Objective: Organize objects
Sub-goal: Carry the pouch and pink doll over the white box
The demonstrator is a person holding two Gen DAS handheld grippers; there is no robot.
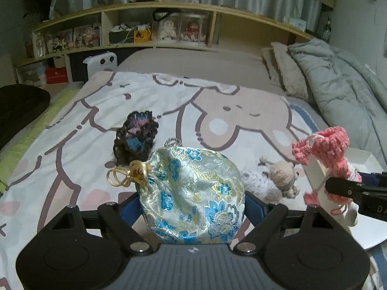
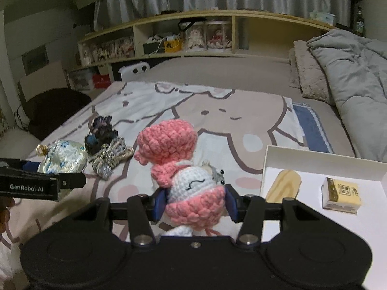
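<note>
Two tools, both loaded: your left tool grips the brocade pouch above the bed; your right tool clamps the pink crochet doll beside the white box. Dark crochet piece lies on the blanket.

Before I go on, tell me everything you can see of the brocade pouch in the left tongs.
The brocade pouch is a rounded drawstring bag of shiny silver fabric woven with blue flowers and gold leaves. Its neck is cinched at the upper left by a gold cord with a knot and loops; a small clear loop shows at the top. It looks full and creased. The left tongs grip it at both sides, holding it above the cartoon bedspread.
</note>
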